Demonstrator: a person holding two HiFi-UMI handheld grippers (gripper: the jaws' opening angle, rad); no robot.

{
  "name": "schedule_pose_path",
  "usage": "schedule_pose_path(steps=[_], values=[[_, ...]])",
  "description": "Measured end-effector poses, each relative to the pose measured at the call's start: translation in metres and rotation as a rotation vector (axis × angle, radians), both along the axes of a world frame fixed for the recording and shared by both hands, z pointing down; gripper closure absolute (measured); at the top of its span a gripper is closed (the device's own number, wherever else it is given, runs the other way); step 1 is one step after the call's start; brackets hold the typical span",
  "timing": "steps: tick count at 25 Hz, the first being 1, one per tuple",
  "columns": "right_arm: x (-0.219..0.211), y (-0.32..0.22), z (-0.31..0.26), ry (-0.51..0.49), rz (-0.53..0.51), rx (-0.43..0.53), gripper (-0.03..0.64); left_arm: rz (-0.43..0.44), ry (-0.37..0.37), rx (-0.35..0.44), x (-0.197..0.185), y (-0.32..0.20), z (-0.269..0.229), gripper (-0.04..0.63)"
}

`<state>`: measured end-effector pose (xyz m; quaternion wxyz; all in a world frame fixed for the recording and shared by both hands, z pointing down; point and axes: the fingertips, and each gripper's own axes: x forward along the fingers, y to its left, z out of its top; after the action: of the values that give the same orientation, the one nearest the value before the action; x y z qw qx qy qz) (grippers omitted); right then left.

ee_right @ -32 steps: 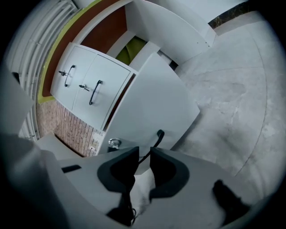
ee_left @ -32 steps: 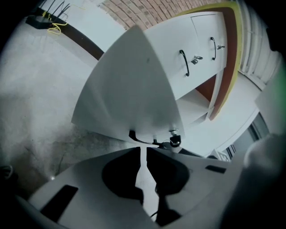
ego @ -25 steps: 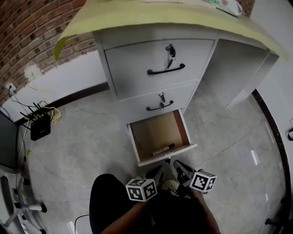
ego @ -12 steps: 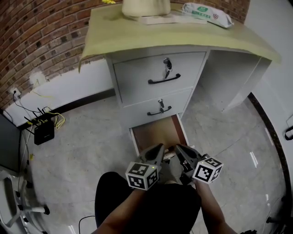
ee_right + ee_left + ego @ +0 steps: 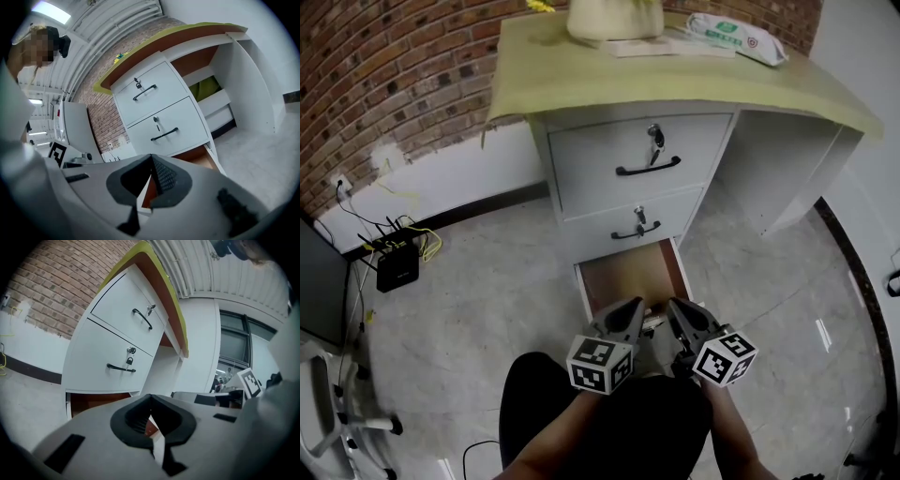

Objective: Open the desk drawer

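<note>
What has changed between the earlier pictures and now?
The left gripper and right gripper, fingers shut and empty, rose toward the head camera and now hide the front edge of the bottom drawer. Nothing was grasped or released. The bottom drawer stays open, and the two upper drawers stay shut.

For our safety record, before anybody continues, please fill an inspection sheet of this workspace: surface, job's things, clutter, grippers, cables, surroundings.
Surface: yellow-green desk top, bare along its front edge.
Job's things: bottom drawer pulled open, brown inside showing; top drawer and middle drawer shut, a key at each lock.
Clutter: cream pot, papers and white packet at the desk's back.
Grippers: left gripper and right gripper both shut, empty, side by side before the open drawer.
Cables: black box with yellow and black cables by the wall.
Surroundings: brick wall, pale tiled floor, chair base.
</note>
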<state>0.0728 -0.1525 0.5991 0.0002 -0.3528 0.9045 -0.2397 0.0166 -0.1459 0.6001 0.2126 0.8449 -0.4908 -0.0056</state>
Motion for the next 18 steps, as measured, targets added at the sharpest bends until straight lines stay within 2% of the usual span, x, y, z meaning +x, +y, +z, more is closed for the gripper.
schedule_pose_path(steps=[11, 18], values=[[-0.0011, 0.0037, 0.0041, -0.017, -0.009, -0.016, 0.604, 0.005, 0.006, -0.01, 0.0031, 0.0014, 0.0026, 0.586], [-0.0009, 0.0019, 0.0052, -0.036, -0.011, -0.023, 0.604, -0.005, 0.065, -0.003, 0.0077, -0.0015, -0.0021, 0.586]])
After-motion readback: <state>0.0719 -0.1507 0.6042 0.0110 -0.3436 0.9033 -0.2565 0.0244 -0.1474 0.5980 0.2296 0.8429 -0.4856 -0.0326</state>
